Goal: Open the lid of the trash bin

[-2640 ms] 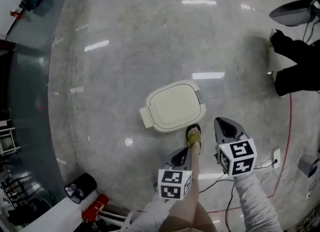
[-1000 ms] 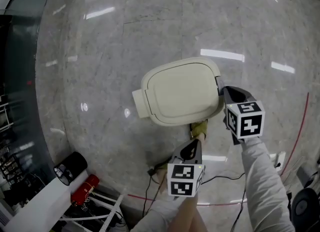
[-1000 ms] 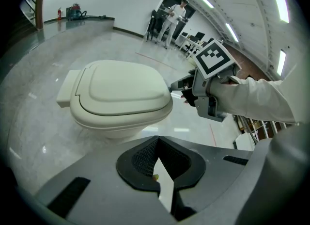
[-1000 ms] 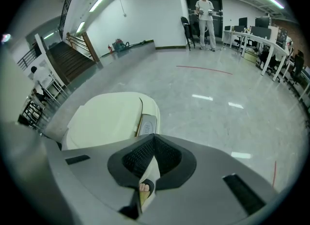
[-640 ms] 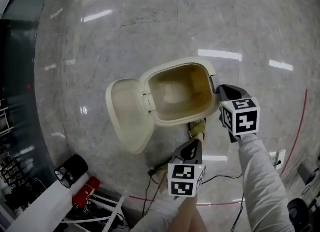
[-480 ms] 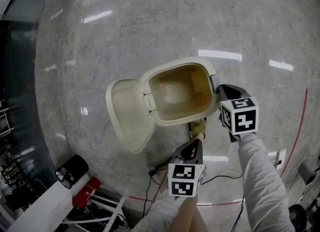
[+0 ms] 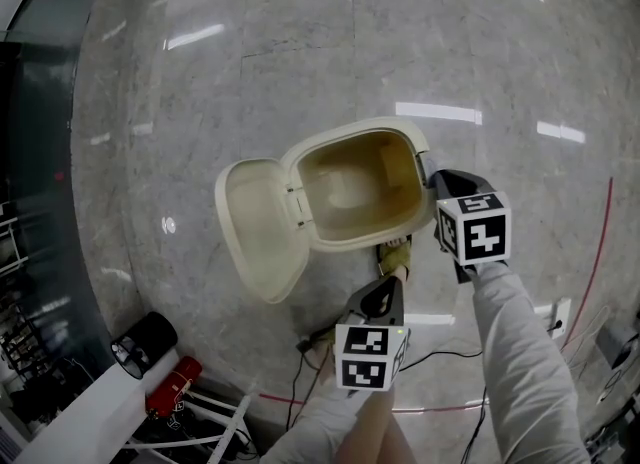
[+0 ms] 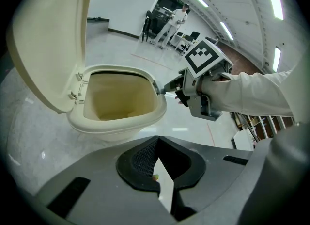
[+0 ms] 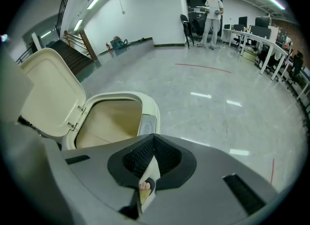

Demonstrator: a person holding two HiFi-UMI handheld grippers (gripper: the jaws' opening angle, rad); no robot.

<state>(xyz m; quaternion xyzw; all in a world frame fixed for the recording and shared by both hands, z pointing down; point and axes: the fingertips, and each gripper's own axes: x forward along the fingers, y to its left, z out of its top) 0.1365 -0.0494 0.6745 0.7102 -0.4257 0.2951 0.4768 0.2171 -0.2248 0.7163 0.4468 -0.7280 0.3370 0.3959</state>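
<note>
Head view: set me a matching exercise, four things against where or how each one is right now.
1. lid
2. right gripper
3. left gripper
4. red canister

A. at the lower left of the view
B. tip at the rim of the trash bin
C. swung open on its hinge
D. short of the bin, touching nothing

Pairs: 1-C, 2-B, 3-D, 4-A

The head view looks steeply down on the trash bin [image 7: 350, 187]. Both gripper views sit low and close beside it and share its open mouth.
</note>
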